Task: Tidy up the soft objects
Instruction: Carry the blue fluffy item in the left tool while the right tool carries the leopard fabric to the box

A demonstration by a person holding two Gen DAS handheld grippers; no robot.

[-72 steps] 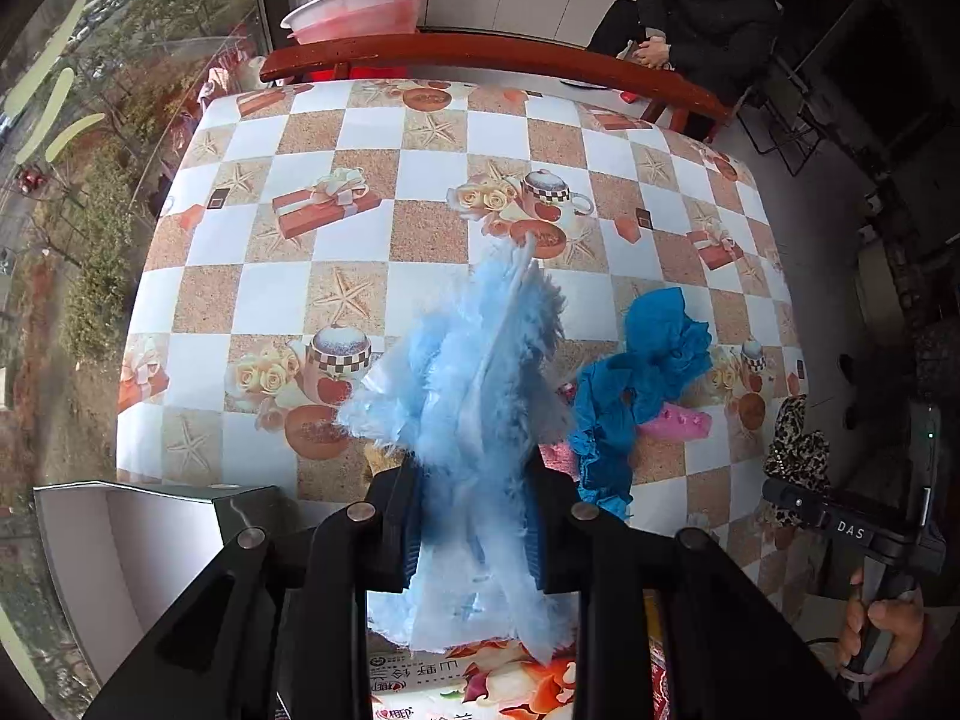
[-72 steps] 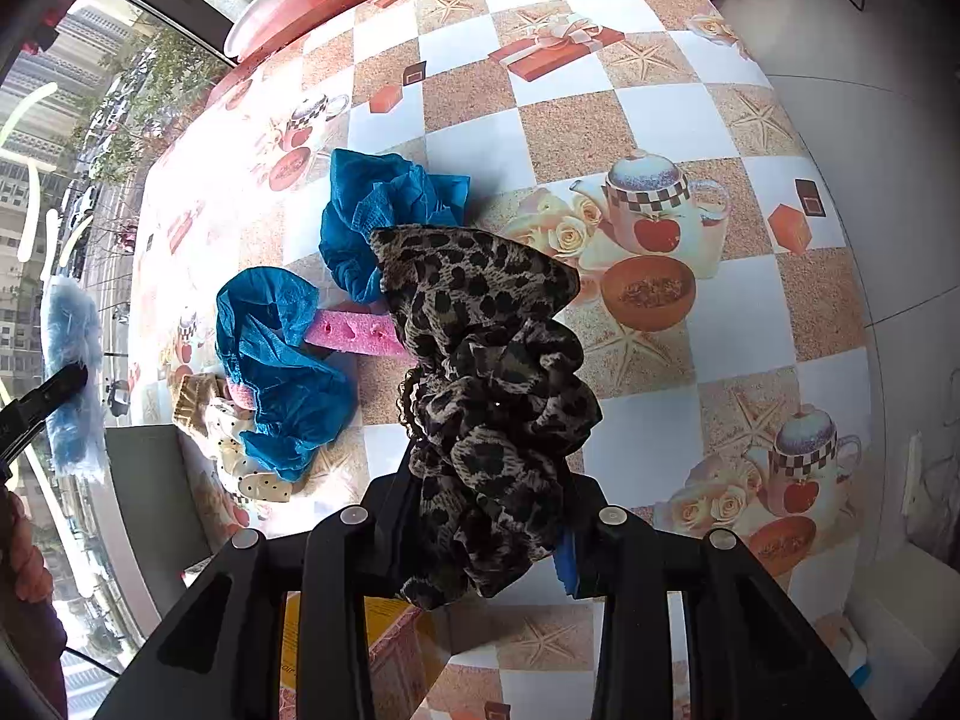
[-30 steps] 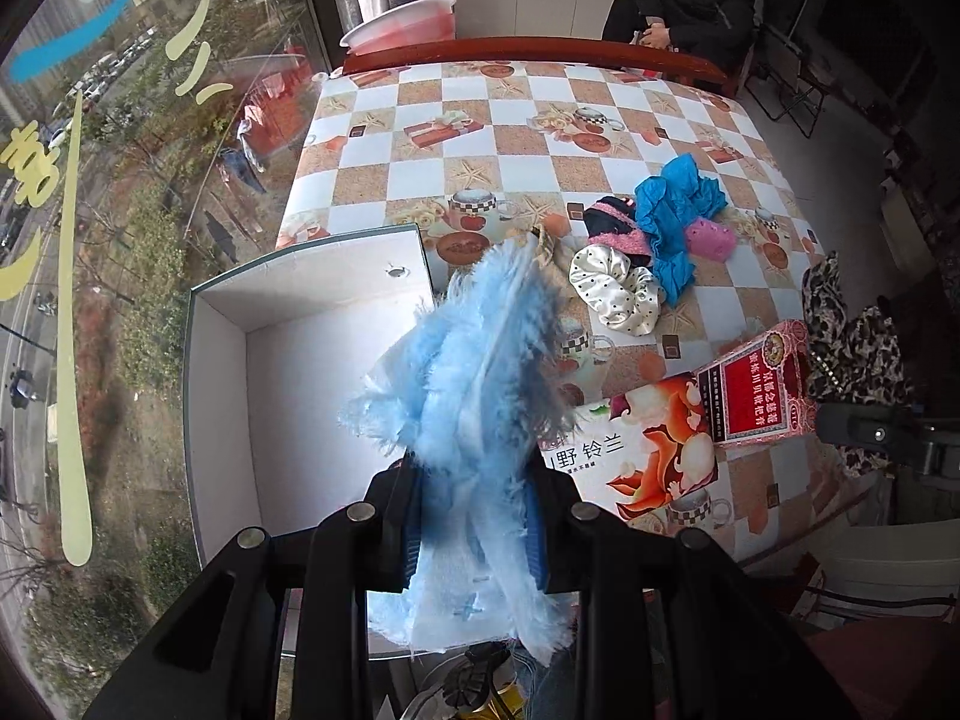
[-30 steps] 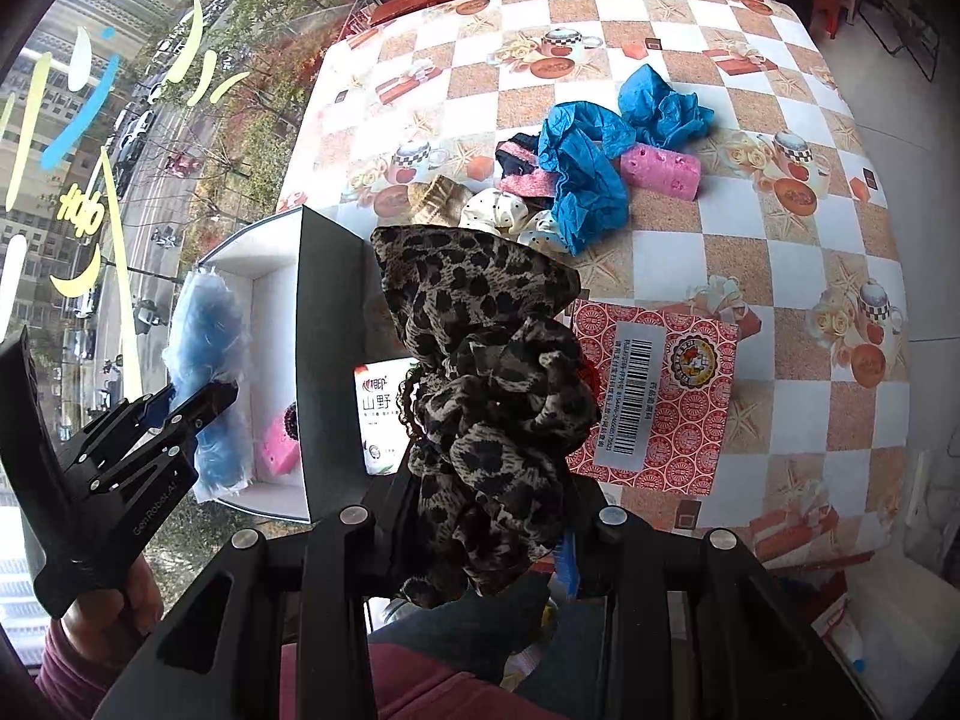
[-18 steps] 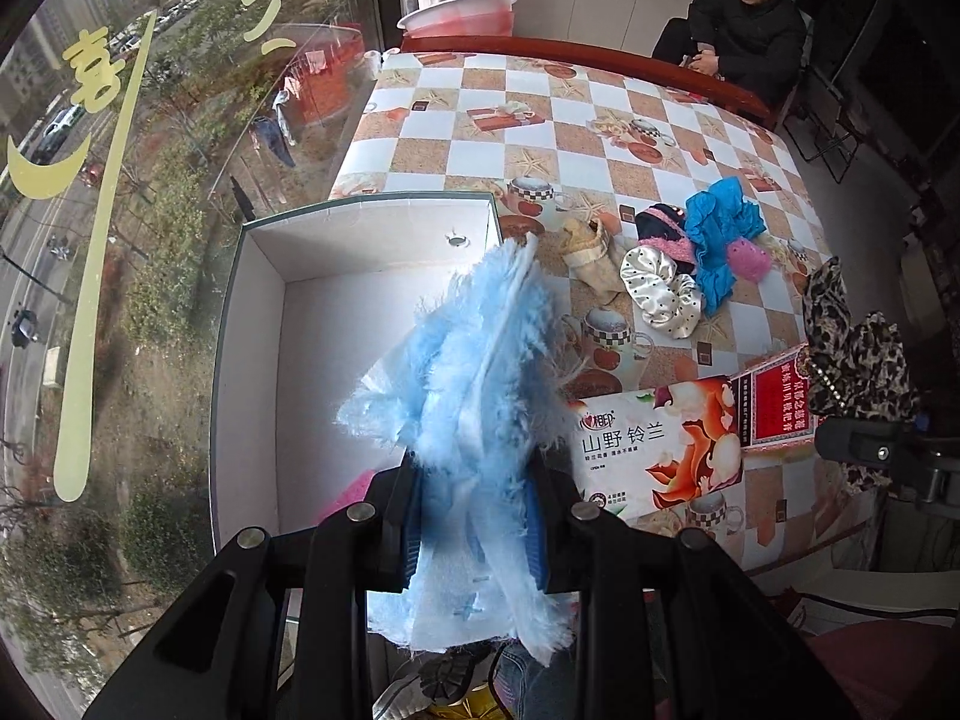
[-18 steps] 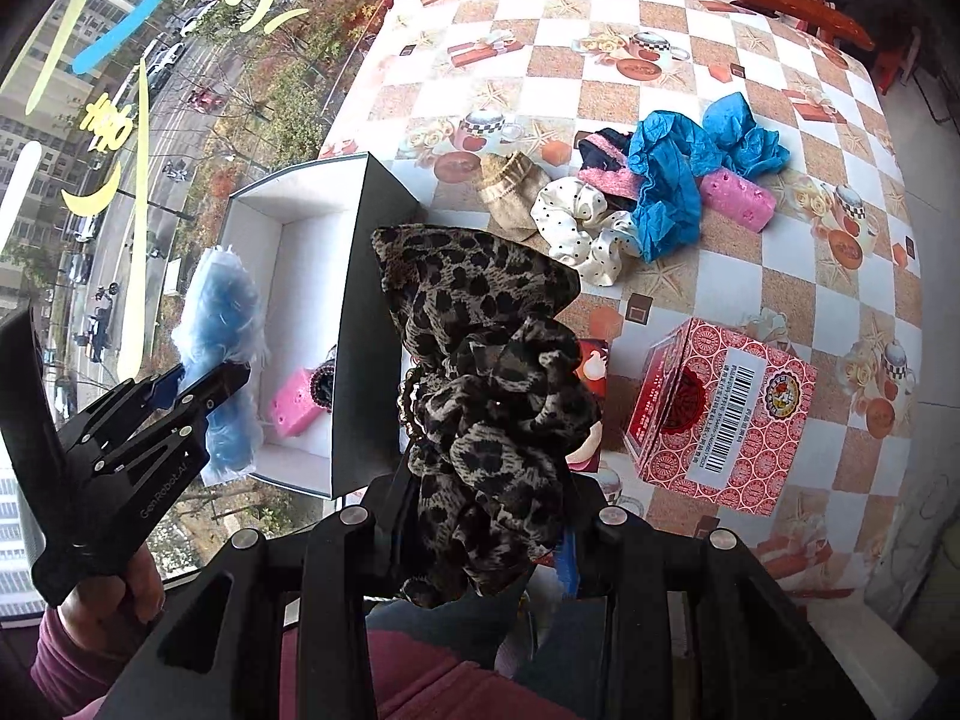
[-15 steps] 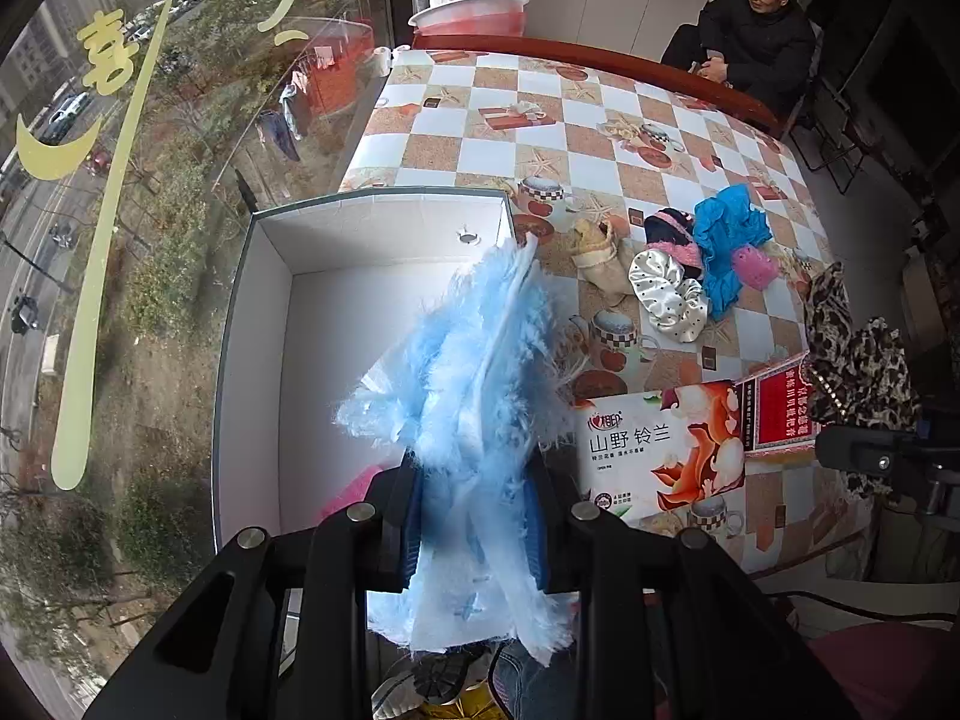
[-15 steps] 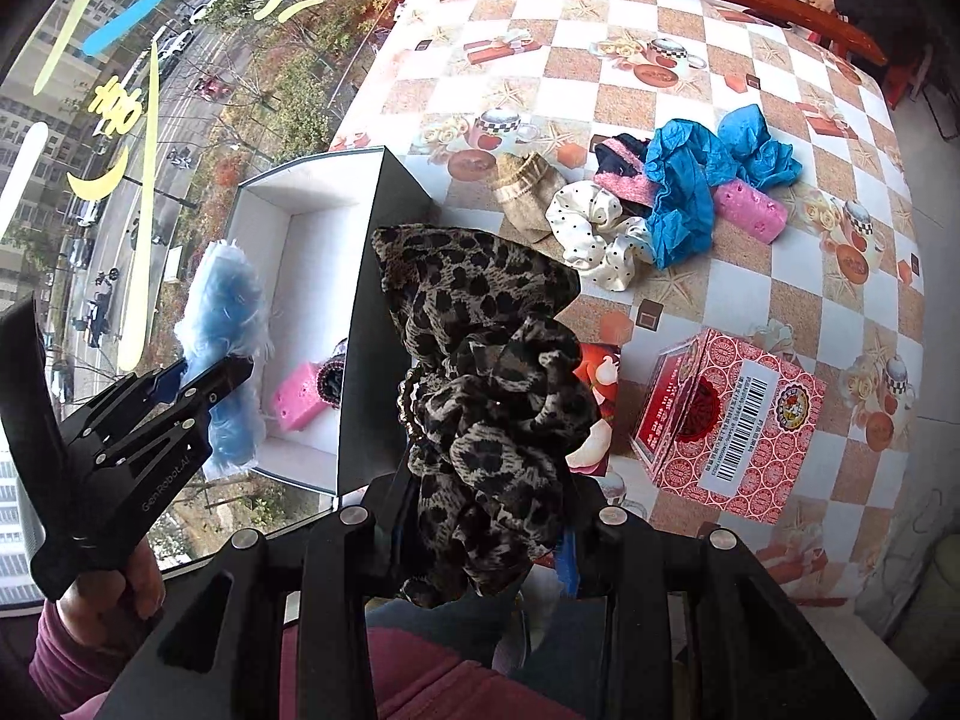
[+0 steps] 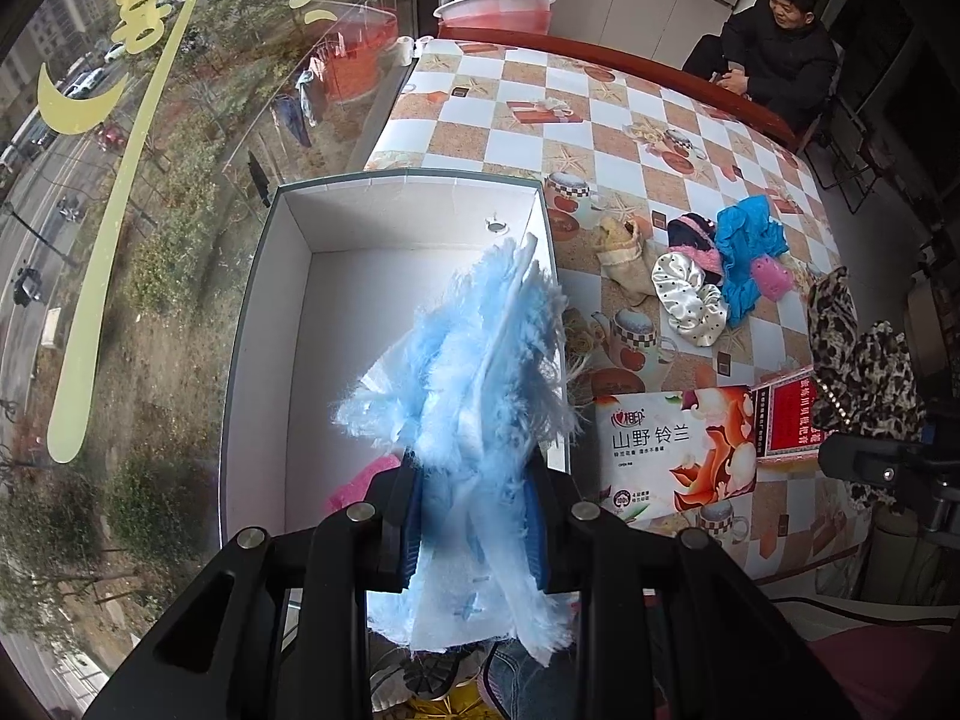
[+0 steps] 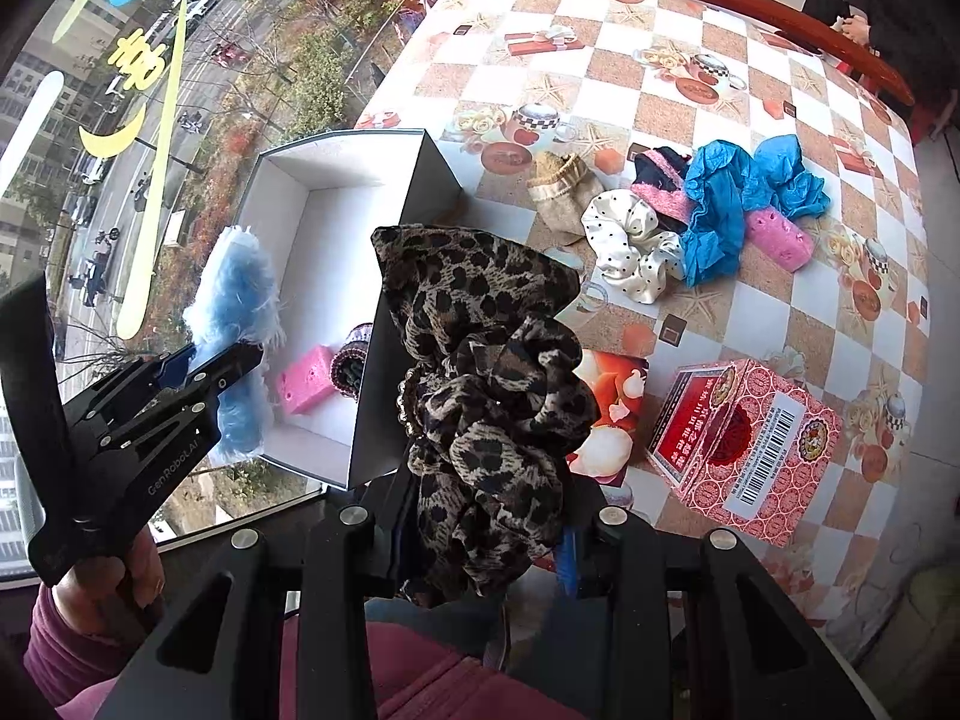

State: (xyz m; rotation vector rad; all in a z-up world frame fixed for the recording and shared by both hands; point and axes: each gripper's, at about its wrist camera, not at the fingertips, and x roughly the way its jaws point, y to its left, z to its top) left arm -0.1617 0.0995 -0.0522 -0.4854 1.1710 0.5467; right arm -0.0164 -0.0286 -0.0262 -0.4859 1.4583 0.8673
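While over box (image 9: 276, 324), left gripper (image 9: 474, 516) clamps duster (image 9: 474, 372)

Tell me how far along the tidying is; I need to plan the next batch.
Done: a pink sponge and a dark scrunchie lie in the white box. In hand: the left gripper holds a blue fluffy cloth above the box; the right gripper holds a leopard scrunchie. Left: the blue cloth, white scrunchie and others on the table.
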